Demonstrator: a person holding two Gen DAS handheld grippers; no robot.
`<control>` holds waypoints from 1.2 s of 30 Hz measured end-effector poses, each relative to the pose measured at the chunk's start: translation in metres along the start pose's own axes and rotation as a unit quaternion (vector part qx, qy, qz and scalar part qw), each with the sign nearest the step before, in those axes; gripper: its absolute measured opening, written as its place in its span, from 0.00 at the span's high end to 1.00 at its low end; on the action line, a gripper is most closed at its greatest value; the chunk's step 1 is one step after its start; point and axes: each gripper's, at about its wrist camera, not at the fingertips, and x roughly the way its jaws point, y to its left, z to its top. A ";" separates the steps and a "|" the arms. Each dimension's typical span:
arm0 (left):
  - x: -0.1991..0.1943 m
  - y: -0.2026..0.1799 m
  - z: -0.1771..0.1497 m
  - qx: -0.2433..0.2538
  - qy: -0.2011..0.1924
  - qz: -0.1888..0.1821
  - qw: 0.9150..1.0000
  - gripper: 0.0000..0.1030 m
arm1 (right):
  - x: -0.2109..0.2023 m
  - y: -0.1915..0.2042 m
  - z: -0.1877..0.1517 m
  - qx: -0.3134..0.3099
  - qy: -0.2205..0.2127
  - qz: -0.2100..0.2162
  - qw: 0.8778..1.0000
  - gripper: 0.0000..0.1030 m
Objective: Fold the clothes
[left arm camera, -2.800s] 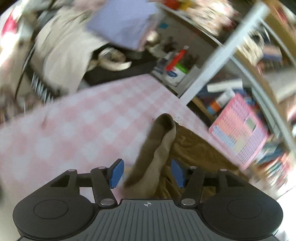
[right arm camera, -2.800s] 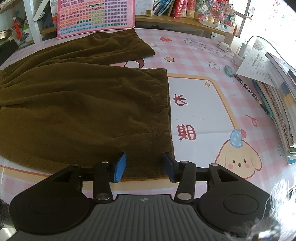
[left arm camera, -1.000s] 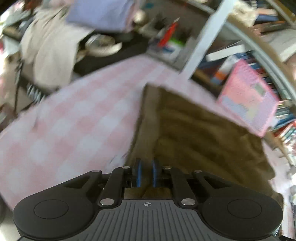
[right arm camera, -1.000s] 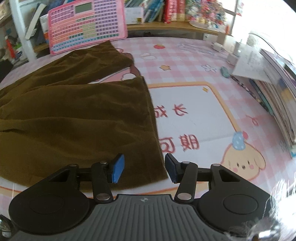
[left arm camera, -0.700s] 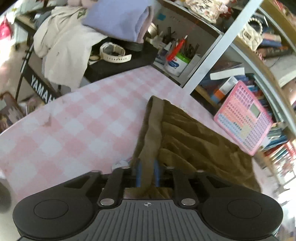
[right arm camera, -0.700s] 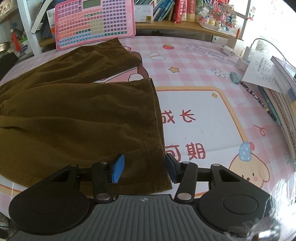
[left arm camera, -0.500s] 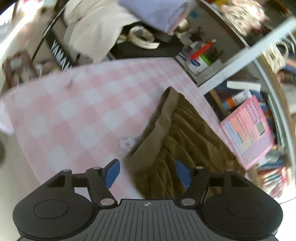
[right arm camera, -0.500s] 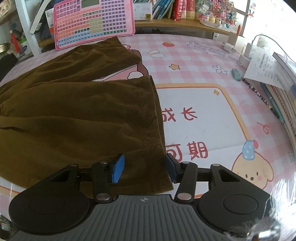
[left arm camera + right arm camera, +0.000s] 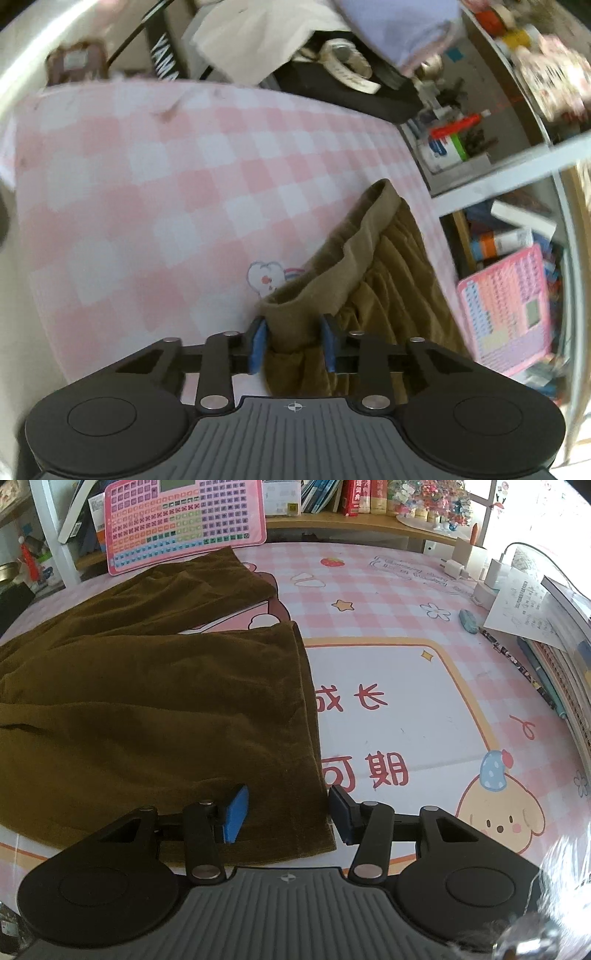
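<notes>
While the left wrist camera only catches the waistband end of the brown trousers (image 9: pixel 369 266), the right one shows the other end: two legs spread flat across the pink checked tablecloth (image 9: pixel 388 590), one hem close to the camera and the other up by the pink keyboard toy (image 9: pixel 184 520) leaning against the shelf. That toy turns up in both views, at the right edge in the left one.

Left gripper (image 9: pixel 293 345): jaws closing, with the bunched waistband corner sitting between the blue pads. Cloth fills most of the gap, but I can't tell if the pads are pressing it yet.

Right gripper (image 9: pixel 288 814): jaws apart, straddling the near hem corner. The pads stand clear of the cloth on both sides, so it isn't gripping anything.

Stuff only the left view has: a heap of pale laundry (image 9: pixel 258 33) and a wristwatch (image 9: pixel 347 62) past the table's far edge. Only the right view has the cartoon dog print (image 9: pixel 498 808), two white plug adapters (image 9: pixel 472 565), a sheet of paper (image 9: pixel 524 605) and a stack of books (image 9: pixel 569 638) along the right side.

Count: one pair of trousers, two grippers, one toy.
</notes>
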 end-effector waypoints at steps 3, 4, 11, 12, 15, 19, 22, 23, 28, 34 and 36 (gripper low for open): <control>-0.004 -0.008 0.001 0.042 -0.014 -0.009 0.999 0.90 | 0.000 0.000 0.000 0.001 0.001 -0.001 1.000 0.55; -0.011 -0.012 0.001 0.061 -0.022 -0.025 0.998 0.90 | 0.000 0.000 0.000 0.001 0.001 -0.002 1.000 0.55; -0.006 0.010 0.013 0.073 0.007 -0.002 0.997 0.89 | 0.001 0.003 0.000 0.001 0.001 -0.003 1.000 0.51; -0.004 0.011 0.013 0.073 0.011 0.001 0.997 0.89 | 0.001 0.003 0.000 0.003 0.001 -0.003 1.000 0.51; -0.002 0.010 0.013 0.075 0.013 0.002 0.997 0.84 | 0.002 0.003 0.000 0.004 -0.001 -0.005 1.000 0.51; -0.008 0.004 0.016 0.097 0.011 0.010 0.995 0.70 | 0.002 0.005 0.000 0.012 0.001 -0.012 1.000 0.51; -0.026 -0.009 0.015 0.146 -0.017 0.018 0.989 0.59 | -0.005 0.006 0.002 0.027 -0.003 -0.022 0.999 0.51; -0.034 -0.014 0.015 0.164 -0.028 0.016 0.986 0.52 | -0.009 0.006 0.003 0.033 -0.011 -0.020 0.999 0.51; -0.059 -0.047 0.006 0.291 -0.064 -0.003 0.955 0.39 | -0.026 0.011 0.004 0.052 -0.033 -0.016 0.998 0.49; -0.060 -0.064 -0.009 0.362 -0.040 -0.007 0.931 0.37 | -0.038 0.024 -0.004 0.066 -0.045 -0.017 0.997 0.48; -0.060 -0.062 -0.013 0.371 -0.028 -0.010 0.928 0.37 | -0.044 0.031 -0.010 0.070 -0.046 -0.017 0.996 0.48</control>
